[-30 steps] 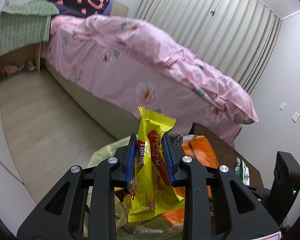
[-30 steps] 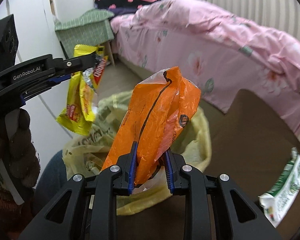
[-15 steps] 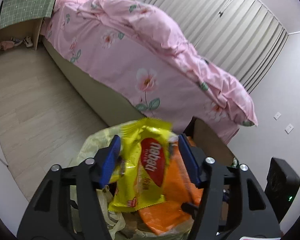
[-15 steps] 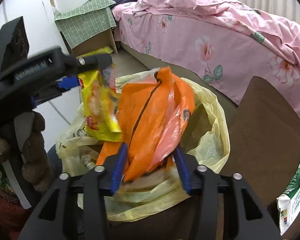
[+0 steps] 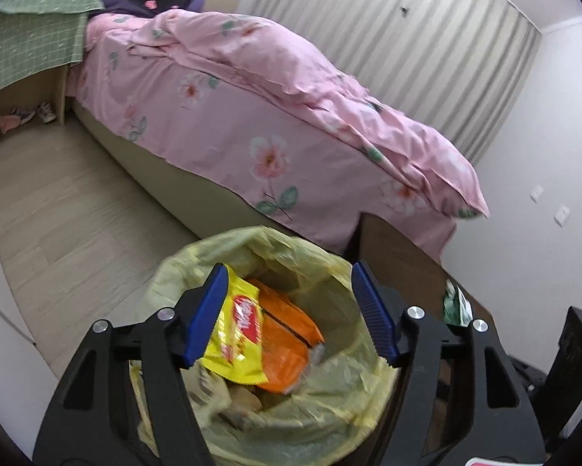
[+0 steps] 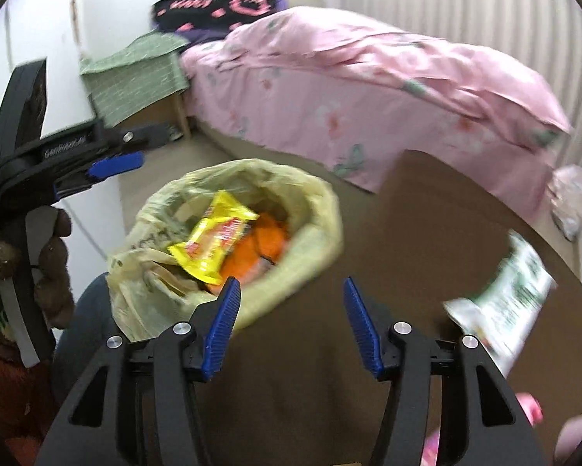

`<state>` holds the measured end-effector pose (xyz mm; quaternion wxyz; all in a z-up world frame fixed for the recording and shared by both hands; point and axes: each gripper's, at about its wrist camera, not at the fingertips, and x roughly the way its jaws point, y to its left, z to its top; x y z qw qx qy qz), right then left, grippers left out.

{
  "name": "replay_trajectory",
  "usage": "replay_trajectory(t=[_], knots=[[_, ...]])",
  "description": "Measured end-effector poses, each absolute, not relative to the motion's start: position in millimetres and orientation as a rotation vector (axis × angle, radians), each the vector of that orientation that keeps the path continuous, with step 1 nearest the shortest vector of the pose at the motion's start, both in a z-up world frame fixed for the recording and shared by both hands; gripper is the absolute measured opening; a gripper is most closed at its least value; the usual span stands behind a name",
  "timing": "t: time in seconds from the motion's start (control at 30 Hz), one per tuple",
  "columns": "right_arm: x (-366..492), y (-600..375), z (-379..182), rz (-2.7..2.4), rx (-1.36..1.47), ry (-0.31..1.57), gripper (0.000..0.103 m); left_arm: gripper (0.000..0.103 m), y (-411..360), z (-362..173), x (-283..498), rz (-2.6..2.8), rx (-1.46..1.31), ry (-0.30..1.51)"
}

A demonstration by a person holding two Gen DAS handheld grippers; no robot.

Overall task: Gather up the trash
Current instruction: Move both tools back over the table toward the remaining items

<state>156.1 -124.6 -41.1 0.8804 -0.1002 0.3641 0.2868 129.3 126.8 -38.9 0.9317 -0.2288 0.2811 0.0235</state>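
Bedroom floor: yellow wrapper & orange wrapper in trash bag; left tool, right tool just opened wide, both empty.

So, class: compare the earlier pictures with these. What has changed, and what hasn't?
Both grippers' jaws have just been opening. The left gripper let go of the yellow wrapper, the right gripper the orange wrapper; both dropped into the yellow bag. The right gripper then swung over the table. The green packet stayed.

We are seeing a yellow wrapper with a red logo, an orange packet, a pale-yellow bag, and a pink floral quilt.
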Motion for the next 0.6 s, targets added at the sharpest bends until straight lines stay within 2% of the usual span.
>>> replay_trajectory(t=[0.33, 0.6], knots=[[121, -257, -51, 0.343, -0.062, 0.755, 0.052, 0.063, 33, -45, 141, -0.148, -0.319, 0.662], [98, -325, -68, 0.240, 0.070, 0.751, 0.052, 0.063, -60, -60, 145, -0.428, -0.195, 0.780]])
